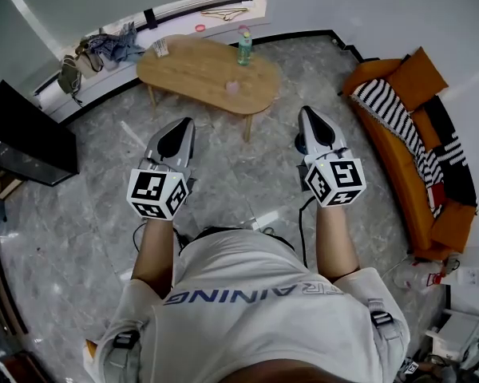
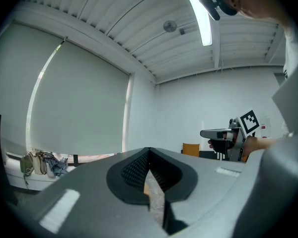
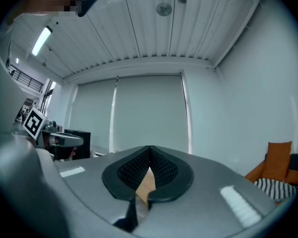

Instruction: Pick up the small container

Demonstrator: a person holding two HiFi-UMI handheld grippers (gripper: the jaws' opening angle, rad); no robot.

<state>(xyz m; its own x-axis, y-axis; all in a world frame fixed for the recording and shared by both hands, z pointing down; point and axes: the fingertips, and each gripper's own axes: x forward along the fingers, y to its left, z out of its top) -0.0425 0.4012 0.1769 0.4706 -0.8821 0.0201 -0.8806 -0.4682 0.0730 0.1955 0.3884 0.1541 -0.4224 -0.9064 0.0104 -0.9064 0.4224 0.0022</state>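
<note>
A small pink container (image 1: 232, 87) stands on the oval wooden table (image 1: 191, 70), near its front edge. A green bottle (image 1: 244, 46) stands at the table's far side, and a small patterned cup (image 1: 160, 48) at its left end. My left gripper (image 1: 185, 123) and right gripper (image 1: 306, 112) are held level at waist height, well short of the table and pointing toward it. Both are shut with nothing between the jaws. In the left gripper view the left gripper (image 2: 149, 150) points at the wall and blind; the right gripper (image 3: 150, 148) does the same in the right gripper view. Neither gripper view shows the container.
An orange sofa (image 1: 415, 134) with a striped blanket (image 1: 395, 110) runs along the right. A black cabinet (image 1: 24, 138) stands at the left. Bags and clothes (image 1: 104, 50) lie on the window ledge. Cables (image 1: 303, 222) trail on the marble floor by the person's feet.
</note>
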